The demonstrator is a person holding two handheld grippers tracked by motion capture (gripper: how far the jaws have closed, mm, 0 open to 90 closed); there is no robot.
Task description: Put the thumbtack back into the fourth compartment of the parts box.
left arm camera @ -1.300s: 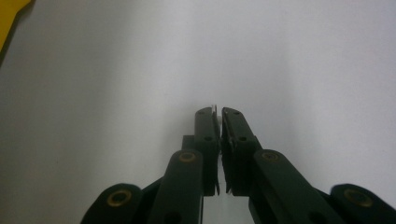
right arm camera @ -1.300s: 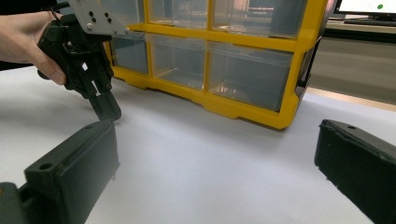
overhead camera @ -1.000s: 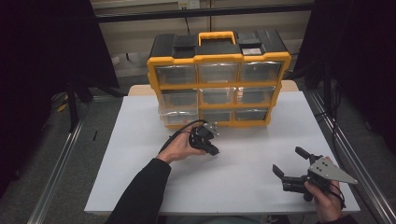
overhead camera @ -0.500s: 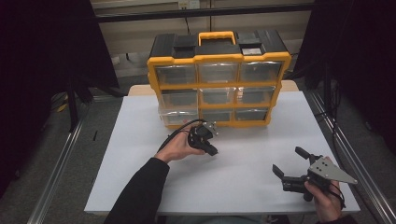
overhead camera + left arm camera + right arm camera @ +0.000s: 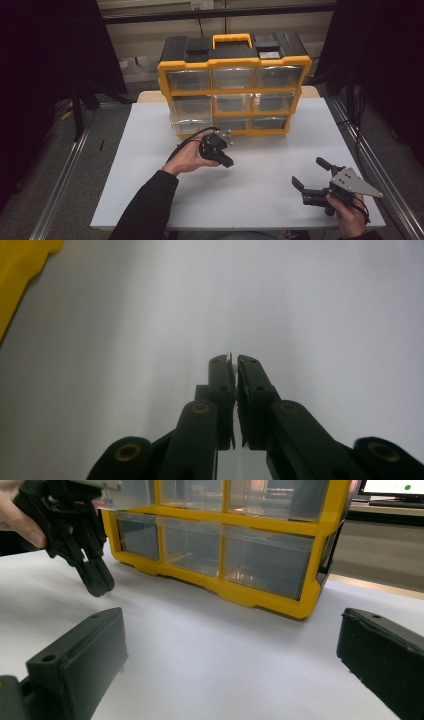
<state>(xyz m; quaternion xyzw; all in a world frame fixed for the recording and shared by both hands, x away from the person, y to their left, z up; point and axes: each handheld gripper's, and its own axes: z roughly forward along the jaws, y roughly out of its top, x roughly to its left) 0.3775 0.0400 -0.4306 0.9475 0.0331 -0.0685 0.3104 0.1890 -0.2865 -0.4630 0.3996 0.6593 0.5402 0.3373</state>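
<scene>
A yellow and black organizer (image 5: 234,85) with clear drawers stands at the back of the white table (image 5: 150,200). Its bottom left drawer (image 5: 189,125) sticks out a little. My left gripper (image 5: 229,163) hovers just in front of that drawer, pointing down and right. Its jaws are pressed together on a tiny pale sliver (image 5: 230,359) at the tips; I cannot tell what it is. The same gripper (image 5: 102,587) also appears in the right gripper view, tips just above the table. My right gripper (image 5: 308,171) is held open near the front right corner with nothing between its fingers (image 5: 80,660).
The organizer's yellow base (image 5: 260,597) runs across the right gripper view, about a hand's width ahead. A metal frame rail (image 5: 372,170) runs along the table's right side. White tabletop lies between the two grippers.
</scene>
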